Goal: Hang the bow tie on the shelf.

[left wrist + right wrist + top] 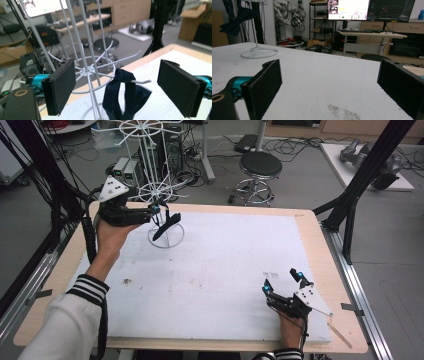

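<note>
A white wire rack [153, 170] with spoke hooks stands on a ring base at the table's far left. A dark navy cloth item [167, 224] hangs from one of its lower hooks; up close it drapes over the hook tip [125, 96]. My left gripper [156, 213] is open right beside the rack, its jaws wide apart either side of the cloth without touching it [117, 88]. My right gripper [282, 281] rests open near the table's front right corner, nothing between its pads [329, 85]. The rack's base [259, 53] and the cloth [235, 21] appear far off in the right gripper view.
The table has a white foam mat [215, 270] with wooden edges. Behind it stand a black stool [260, 167], cables and black frame posts [370, 165]. A small dirt smudge [126, 281] marks the mat.
</note>
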Available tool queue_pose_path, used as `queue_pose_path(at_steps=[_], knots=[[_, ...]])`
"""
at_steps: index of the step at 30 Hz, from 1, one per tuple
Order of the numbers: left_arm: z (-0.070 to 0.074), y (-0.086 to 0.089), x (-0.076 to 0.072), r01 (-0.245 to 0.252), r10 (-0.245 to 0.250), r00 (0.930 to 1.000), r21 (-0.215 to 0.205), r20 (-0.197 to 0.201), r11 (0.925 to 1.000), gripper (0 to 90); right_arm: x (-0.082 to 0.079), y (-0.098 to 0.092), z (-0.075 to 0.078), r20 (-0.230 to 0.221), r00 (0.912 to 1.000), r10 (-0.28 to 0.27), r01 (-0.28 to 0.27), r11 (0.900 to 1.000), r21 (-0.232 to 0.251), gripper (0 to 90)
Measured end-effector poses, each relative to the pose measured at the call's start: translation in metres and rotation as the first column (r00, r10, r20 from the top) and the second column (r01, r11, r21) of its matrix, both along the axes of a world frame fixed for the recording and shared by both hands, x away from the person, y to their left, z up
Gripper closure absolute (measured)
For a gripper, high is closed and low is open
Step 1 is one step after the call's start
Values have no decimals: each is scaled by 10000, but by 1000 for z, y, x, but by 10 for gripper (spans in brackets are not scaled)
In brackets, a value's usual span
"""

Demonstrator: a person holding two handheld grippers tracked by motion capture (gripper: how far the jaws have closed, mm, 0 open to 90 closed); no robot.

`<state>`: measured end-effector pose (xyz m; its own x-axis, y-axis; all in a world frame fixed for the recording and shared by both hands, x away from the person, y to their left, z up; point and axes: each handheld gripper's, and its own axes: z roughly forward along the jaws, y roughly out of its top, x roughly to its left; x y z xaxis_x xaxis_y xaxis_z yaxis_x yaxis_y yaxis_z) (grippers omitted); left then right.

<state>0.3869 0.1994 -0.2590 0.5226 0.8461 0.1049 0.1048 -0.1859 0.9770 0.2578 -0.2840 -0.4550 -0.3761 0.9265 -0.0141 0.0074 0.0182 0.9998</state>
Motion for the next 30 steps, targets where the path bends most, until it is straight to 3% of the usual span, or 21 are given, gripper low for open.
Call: queue_pose_path(at_steps=[3, 6, 7, 10, 12, 13, 14, 15, 16, 17, 19, 20, 21, 22, 23, 24, 25, 30], knots=[[-1, 6, -7, -12, 13, 9999, -107, 110, 9999, 134, 0, 0, 0, 6, 10000, -3, 3, 10000, -5, 48], [-9, 22, -25, 207, -185, 9984, -408, 540, 9990, 132, 0, 0, 0, -57, 10000, 23, -23, 10000, 1, 48], [-9, 22, -25, 207, -185, 9984, -408, 540, 9990, 130, 0, 0, 0, -57, 10000, 23, -23, 10000, 1, 48], [-20, 37, -40, 529, -458, 9937, -679, 1026, 9963, 128, 0, 1, 0, -2, 10000, -12, 12, 10000, -81, 48], [-36, 54, -53, 829, -712, 9904, -979, 1184, 9917, 123, 0, 1, 0, -38, 10000, -13, 12, 10000, -65, 48], [-36, 54, -53, 829, -712, 9904, -979, 1184, 9917, 123, 0, 1, 0, -38, 10000, -13, 12, 10000, -65, 48], [-49, 66, -62, 910, -771, 9887, -1061, 1289, 9902, 123, 0, 1, 0, -48, 10000, -34, 34, 10000, -35, 48], [-49, 66, -62, 910, -771, 9887, -1061, 1289, 9902, 123, 0, 1, 0, -48, 10000, -34, 34, 10000, -35, 48], [-64, 77, -70, 987, -797, 9865, -1307, 1432, 9865, 123, 0, 1, 0, -22, 10000, -34, 33, 10000, -71, 48], [-64, 77, -70, 987, -797, 9865, -1307, 1432, 9865, 123, 0, 1, 0, -22, 10000, -34, 33, 10000, -71, 48], [-80, 87, -78, 1042, -828, 9849, -1388, 1520, 9848, 123, 0, 1, 0, -27, 10000, -36, 36, 10000, -67, 48], [-98, 95, -85, 1036, -809, 9844, -1435, 1562, 9842, 123, 0, 1, 0, -34, 10000, -33, 32, 10000, -56, 48], [-98, 95, -85, 1036, -809, 9844, -1435, 1562, 9842, 123, 0, 1, 0, -34, 10000, -33, 32, 10000, -56, 48], [-116, 101, -90, 954, -745, 9854, -1343, 1534, 9863, 123, 0, 1, 0, -21, 10000, -38, 38, 10000, -68, 48], [-116, 101, -90, 954, -745, 9854, -1343, 1534, 9863, 123, 0, 1, 0, -21, 10000, -38, 38, 10000, -68, 48], [-134, 105, -95, 884, -690, 9880, -1394, 1383, 9863, 123, 0, 1, 0, -31, 10000, -32, 32, 10000, -59, 48], [-134, 105, -95, 884, -690, 9880, -1394, 1383, 9863, 123, 0, 1, 0, -31, 10000, -32, 32, 10000, -59, 48], [-172, 105, -111, 829, -619, 9885, -1524, 1378, 9848, 123, 0, 1, 0, -30, 10000, -31, 31, 10000, -73, 48]])
